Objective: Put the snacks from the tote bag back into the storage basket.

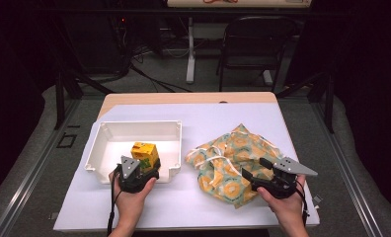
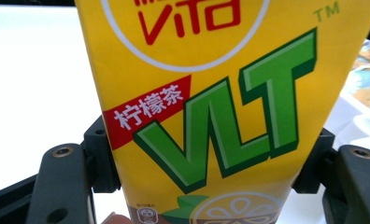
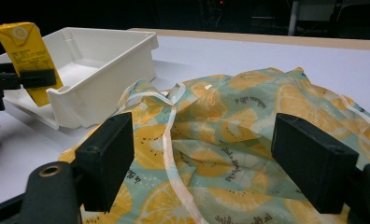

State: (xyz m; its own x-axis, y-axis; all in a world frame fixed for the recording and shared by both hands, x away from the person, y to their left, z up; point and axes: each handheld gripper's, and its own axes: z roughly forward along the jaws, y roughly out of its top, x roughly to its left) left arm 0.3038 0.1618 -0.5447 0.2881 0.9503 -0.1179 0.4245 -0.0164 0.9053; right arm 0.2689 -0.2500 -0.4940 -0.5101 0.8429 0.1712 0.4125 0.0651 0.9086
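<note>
- Tray (image 1: 100, 148) first, far left on the white table (image 1: 262, 118): it's a white plastic one, sitting near my edge of the table.
- My left gripper (image 1: 143, 169) has a yellow lemon tea carton (image 1: 144, 153) pinched between its jaws, one pad on each side, about midway open. The carton hangs tilted over the tray's near wall, right by its front right corner.
- From the left gripper view the carton (image 2: 211, 107) is huge, with the green letters and a red label strip facing me and a black jaw pressing each side.
- Bag (image 1: 233, 163) next, just right of the tray: crumpled lemon-print cloth with a white drawstring, lying flat on the table.
- My right gripper (image 1: 255, 174) is over the bag's near edge, jaws spread wide with nothing clamped; the cloth (image 3: 230, 130) just sits under and between them.
</note>
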